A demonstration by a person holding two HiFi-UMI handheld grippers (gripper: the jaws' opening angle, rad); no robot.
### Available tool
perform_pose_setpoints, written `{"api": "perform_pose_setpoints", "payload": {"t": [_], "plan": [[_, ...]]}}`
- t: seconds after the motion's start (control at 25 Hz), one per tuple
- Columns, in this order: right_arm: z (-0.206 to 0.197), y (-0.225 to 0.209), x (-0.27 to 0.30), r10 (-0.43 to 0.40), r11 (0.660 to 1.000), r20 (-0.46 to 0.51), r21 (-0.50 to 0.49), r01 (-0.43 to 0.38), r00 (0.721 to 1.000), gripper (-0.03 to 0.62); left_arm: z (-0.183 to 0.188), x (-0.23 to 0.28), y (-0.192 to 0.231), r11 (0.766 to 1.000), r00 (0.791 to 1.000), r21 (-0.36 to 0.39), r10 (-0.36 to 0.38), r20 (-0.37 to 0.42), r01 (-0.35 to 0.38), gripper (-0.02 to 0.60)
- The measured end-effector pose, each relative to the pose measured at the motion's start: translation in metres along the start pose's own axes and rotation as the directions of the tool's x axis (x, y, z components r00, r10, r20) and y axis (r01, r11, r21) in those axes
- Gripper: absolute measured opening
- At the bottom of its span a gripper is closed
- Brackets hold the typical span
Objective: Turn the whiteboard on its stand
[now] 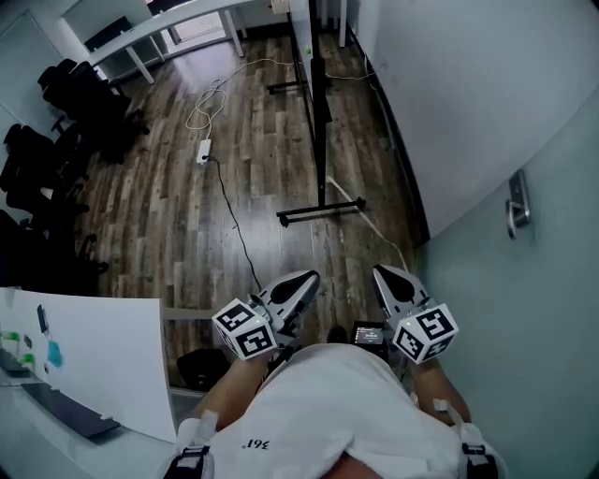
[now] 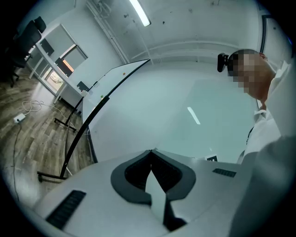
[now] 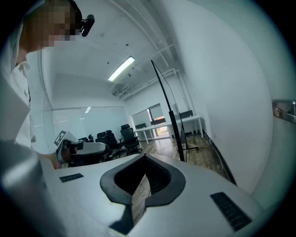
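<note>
The whiteboard [image 1: 319, 112] stands edge-on to the person, so only its thin dark rim shows, rising over the black feet of its stand [image 1: 318, 211] on the wooden floor [image 1: 168, 224]. Neither face of the board can be seen, and its far end runs up toward the top of the head view. It stands well ahead of both grippers, near the white wall [image 1: 449, 94] on the right, and nothing touches it. The left gripper [image 1: 301, 283] and the right gripper [image 1: 388, 276] are held side by side close to the person's chest, each with its jaws pressed together and nothing between them. The person's white shirt [image 1: 318, 402] hides part of the forearms, and a small dark device [image 1: 367, 334] just behind the grippers is too unclear to name. At the left a cluster of black office chairs [image 1: 65, 103] merges into one dark mass. White desks [image 1: 159, 28] along the far end are cut off by the frame. A power strip [image 1: 203, 152] lies on the floor, well to the left of the stand, and its cable [image 1: 236, 229] trails toward the person. At the lower left a white surface [image 1: 112, 346] carries a flat dark object [image 1: 70, 412] that I cannot identify. A metal door handle [image 1: 518, 201] shows on the right.
</note>
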State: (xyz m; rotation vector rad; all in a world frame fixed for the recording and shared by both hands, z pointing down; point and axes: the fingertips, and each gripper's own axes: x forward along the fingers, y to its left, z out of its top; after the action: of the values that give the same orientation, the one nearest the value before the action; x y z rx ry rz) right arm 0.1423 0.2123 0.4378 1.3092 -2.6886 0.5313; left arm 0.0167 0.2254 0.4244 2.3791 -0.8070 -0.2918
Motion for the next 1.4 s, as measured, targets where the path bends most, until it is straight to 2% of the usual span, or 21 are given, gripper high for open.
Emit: {"api": "perform_pose_setpoints", "payload": {"t": [0.12,0.4,0.72,1.08,1.2,1.4], "plan": [[0.001,-0.011,-0.007,0.009,1.0,0.01,0.02,-0.01,1.0,0.028,0.0,0.007,-0.002,1.0,1.0,0.019,0.008,0.01,-0.009,0.008],[0.001,-0.029,-0.013,0.023,1.0,0.009,-0.006,-0.023,1.0,0.03,0.001,0.018,-0.008,0.998,0.998,0.026,0.054,0.028,-0.055,0.008],[0.006,-0.041,0.006,0.028,1.0,0.011,-0.015,-0.027,1.0,0.032,0.008,0.027,0.002,0.997,0.998,0.05,0.057,0.026,-0.058,0.008],[0.024,-0.059,0.07,-0.013,0.999,0.011,-0.046,0.013,1.0,0.037,0.052,0.055,0.056,0.994,0.999,0.105,0.033,0.017,-0.035,0.008],[0.038,-0.065,0.102,-0.032,0.998,0.013,-0.047,0.033,0.999,0.043,0.075,0.065,0.081,0.992,1.0,0.128,-0.001,0.003,0.001,0.008],[0.061,-0.071,0.162,-0.07,0.997,0.01,-0.044,0.07,0.997,0.064,0.121,0.077,0.134,0.99,1.0,0.141,0.007,-0.008,-0.006,0.009]]}}
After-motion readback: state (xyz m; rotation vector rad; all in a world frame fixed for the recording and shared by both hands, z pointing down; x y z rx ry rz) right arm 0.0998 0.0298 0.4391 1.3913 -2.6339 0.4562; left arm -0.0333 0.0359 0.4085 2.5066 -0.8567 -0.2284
